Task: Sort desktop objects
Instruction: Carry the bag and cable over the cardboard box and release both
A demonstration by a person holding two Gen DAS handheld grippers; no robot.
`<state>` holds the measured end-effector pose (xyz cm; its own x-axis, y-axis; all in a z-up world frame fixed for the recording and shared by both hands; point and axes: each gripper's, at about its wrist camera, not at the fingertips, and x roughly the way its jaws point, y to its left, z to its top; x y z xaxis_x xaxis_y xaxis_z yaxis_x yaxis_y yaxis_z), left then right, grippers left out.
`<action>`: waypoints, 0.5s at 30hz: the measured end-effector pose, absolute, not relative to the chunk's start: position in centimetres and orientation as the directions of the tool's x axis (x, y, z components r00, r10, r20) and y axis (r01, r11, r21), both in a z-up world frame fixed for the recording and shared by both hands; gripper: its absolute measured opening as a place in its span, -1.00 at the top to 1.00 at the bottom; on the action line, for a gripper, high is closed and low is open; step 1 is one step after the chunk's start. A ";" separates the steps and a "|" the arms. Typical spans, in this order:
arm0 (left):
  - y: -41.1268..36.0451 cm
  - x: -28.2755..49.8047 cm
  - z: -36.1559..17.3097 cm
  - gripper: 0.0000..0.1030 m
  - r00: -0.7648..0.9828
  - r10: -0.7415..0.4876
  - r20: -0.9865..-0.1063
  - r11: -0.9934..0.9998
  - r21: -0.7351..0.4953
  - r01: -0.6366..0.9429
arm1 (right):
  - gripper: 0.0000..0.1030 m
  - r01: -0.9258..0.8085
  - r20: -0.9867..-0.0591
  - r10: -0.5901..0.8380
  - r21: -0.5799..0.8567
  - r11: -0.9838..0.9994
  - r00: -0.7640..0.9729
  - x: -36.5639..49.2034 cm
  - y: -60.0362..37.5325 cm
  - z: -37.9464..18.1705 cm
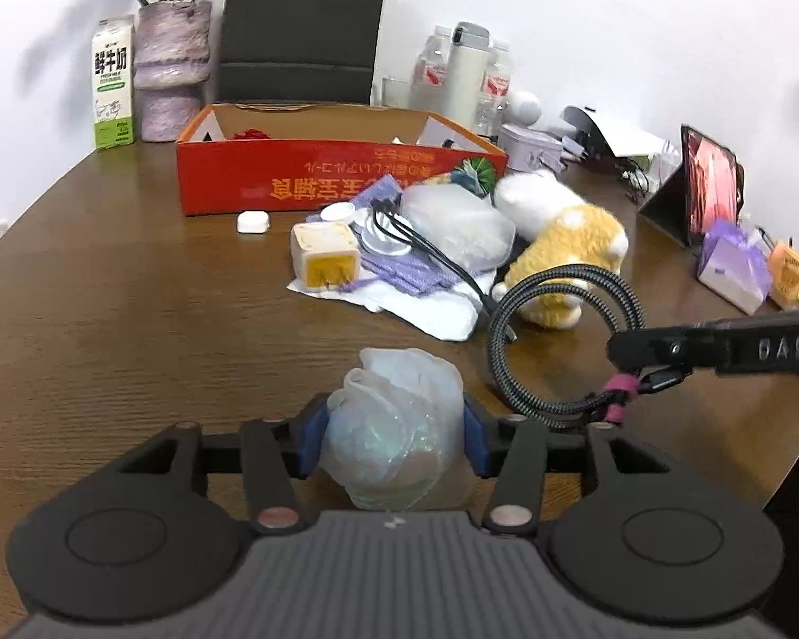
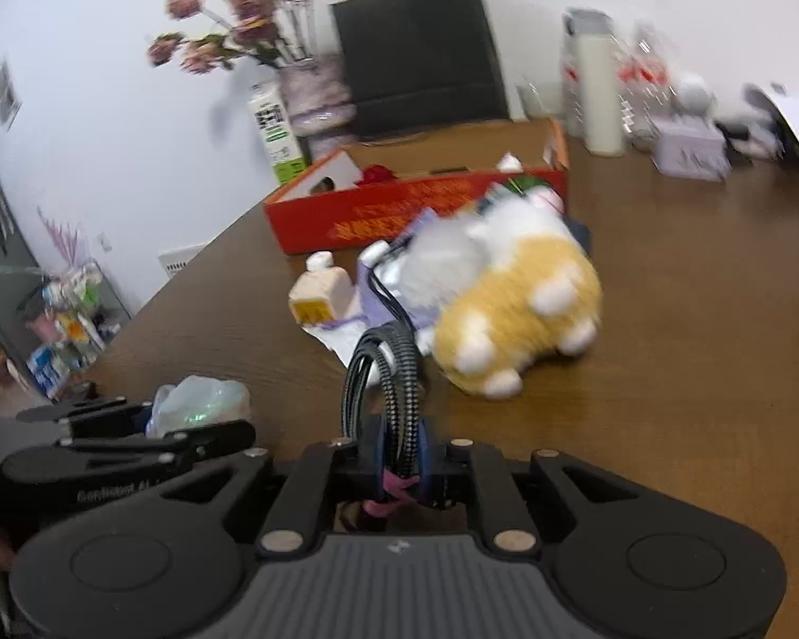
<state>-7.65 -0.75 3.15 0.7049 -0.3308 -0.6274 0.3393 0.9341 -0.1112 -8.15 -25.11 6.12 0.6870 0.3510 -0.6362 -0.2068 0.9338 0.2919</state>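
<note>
Cable (image 2: pixel 394 388): pinched in right gripper (image 2: pixel 399 471), lifted for sorting
Plastic bag (image 1: pixel 399 426): squeezed in left gripper (image 1: pixel 394 439)
Box (image 1: pixel 335 175): likely destination

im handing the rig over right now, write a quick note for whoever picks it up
Left tool: shut on a crumpled clear plastic bag, held just above the brown wooden table.
Right tool: shut on a coiled black braided cable at its pink tie.
Open red cardboard box: at the back of the table, with a few items already inside, a red one among them.
Left to sort: yellow-and-white plush toy, cream cube charger, small white case, purple cloth pouch, and the thin black cables and white tissue in the same pile.
</note>
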 end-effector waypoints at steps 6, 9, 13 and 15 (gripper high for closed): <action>-0.4 -7.7 2.5 -0.50 0.717 -0.308 -0.626 0.946 -0.119 0.303 | 0.54 -0.092 -0.674 0.273 0.292 0.952 0.686 -7.4 -26.7 4.0; -0.6 -7.6 2.4 -0.50 0.716 -0.296 -0.632 0.948 -0.100 0.304 | 0.39 -0.054 -0.679 0.246 0.290 0.955 0.691 -7.2 -26.4 3.2; -0.4 -7.4 2.0 -0.11 0.709 -0.281 -0.647 0.951 -0.088 0.297 | 0.40 -0.067 -0.677 0.189 0.202 0.977 0.711 -6.4 -24.6 2.6; -0.4 -7.5 2.0 0.10 0.714 -0.268 -0.646 0.953 -0.070 0.295 | 0.60 -0.095 -0.678 0.120 0.074 0.993 0.725 -6.6 -22.9 2.3</action>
